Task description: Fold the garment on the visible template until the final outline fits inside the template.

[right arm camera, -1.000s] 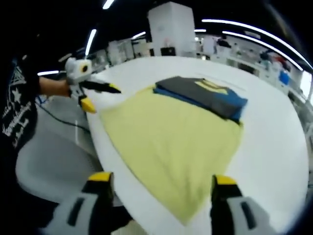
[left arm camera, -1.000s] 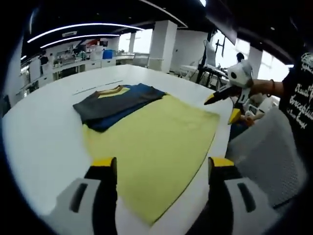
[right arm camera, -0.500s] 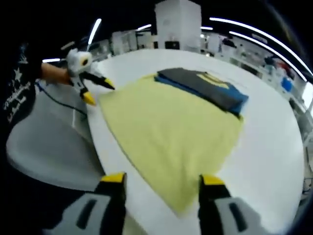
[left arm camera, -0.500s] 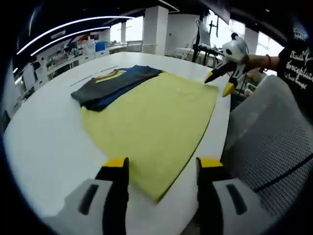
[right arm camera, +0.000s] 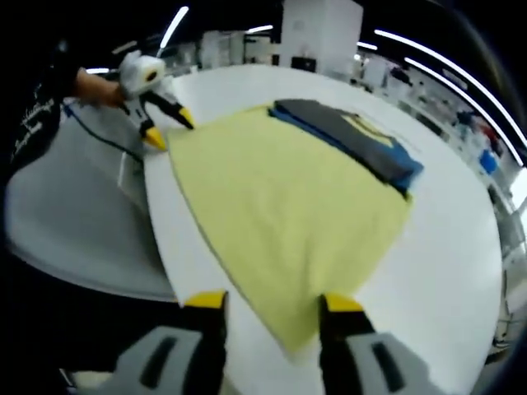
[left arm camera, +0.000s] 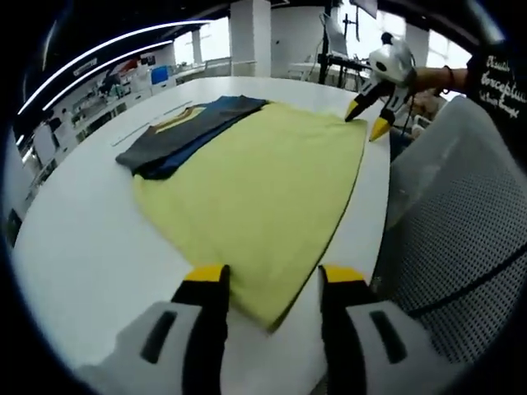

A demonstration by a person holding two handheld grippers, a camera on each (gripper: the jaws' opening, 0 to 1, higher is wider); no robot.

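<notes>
garment (left arm camera: 263,185) condition: yellow, spread flat on the white table (left arm camera: 74,239), its far end touching a folded dark grey and blue piece (left arm camera: 185,132). i cannot make out a template outline under or around the cloth in either view.

left side: in the left gripper view my left gripper (left arm camera: 270,276) hovers at one near corner of the garment. the yellow tips stand a narrow way apart, one on each side of the corner point, and i see no cloth pinched between them. whether the tips touch the fabric i cannot tell. the other gripper shows at the far right of that view, at the opposite near corner by the table edge.

right side: in the right gripper view my right gripper (right arm camera: 272,303) sits the same way at its own corner of the garment (right arm camera: 288,202), tips narrowly parted astride the point, nothing held. the grey chair (right arm camera: 74,222) lies off the table edge beside it.

governing relation: the cloth lies forward of both sets of tips, its long axis running away from me toward the folded dark piece. each gripper is at its own near corner, so neither is nearer than the other; the near edge runs between them. judgement: the fold is not yet started, and the next step calls for both grips to shut on the corners and carry the near edge forward along that axis, evenly, or the edge will skew.
</notes>
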